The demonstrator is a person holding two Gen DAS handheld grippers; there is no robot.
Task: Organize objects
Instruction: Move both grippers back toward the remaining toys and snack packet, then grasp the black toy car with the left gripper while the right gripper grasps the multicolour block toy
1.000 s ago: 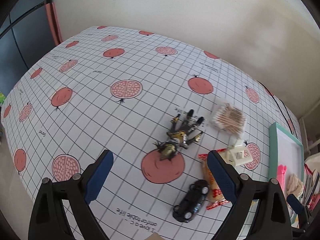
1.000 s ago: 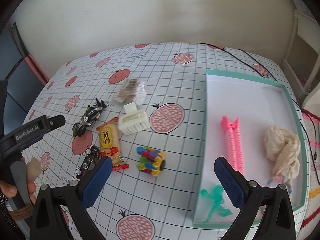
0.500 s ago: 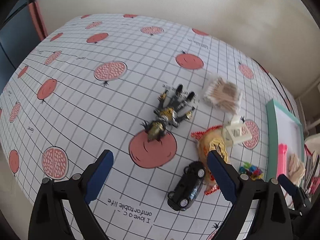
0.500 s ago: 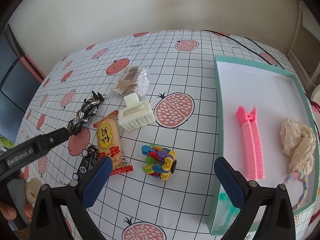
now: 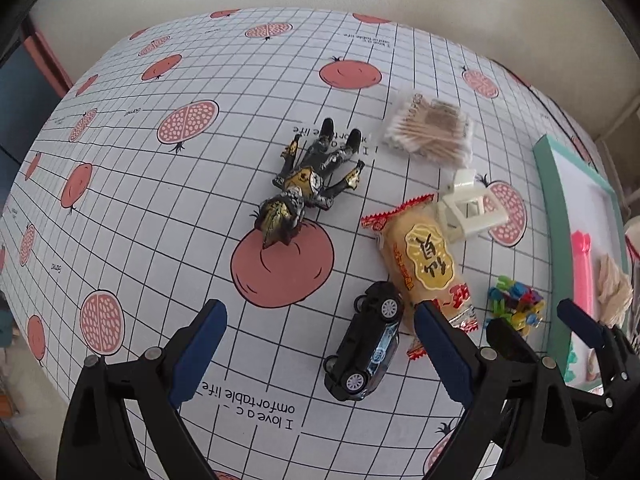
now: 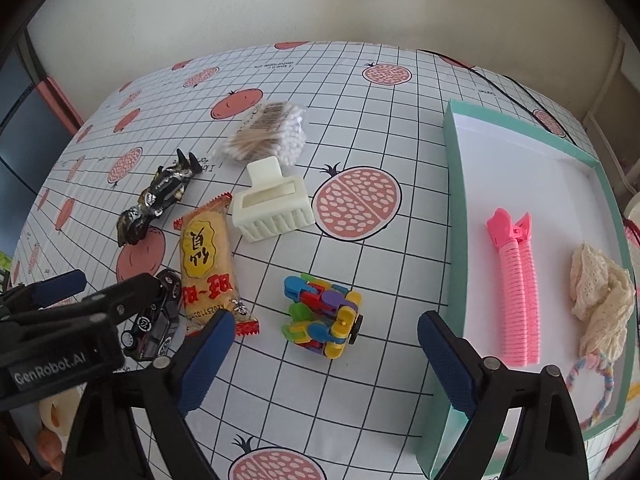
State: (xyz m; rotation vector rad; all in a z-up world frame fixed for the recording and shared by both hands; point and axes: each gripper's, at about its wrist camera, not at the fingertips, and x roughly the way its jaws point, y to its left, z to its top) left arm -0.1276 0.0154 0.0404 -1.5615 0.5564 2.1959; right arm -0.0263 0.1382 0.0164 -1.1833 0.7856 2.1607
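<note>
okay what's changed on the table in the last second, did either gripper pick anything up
Nothing was picked up. Both grippers moved in lower: the left gripper toward the black toy car, the right gripper toward the colourful block toy. Jaws stayed open; the objects stayed put.

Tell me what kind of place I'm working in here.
Likely a home room: a table under a pomegranate-print tablecloth pushed against a plain wall, scattered with household bits such as a toy car and a cotton swab pack, beside a shallow teal-rimmed box.
</note>
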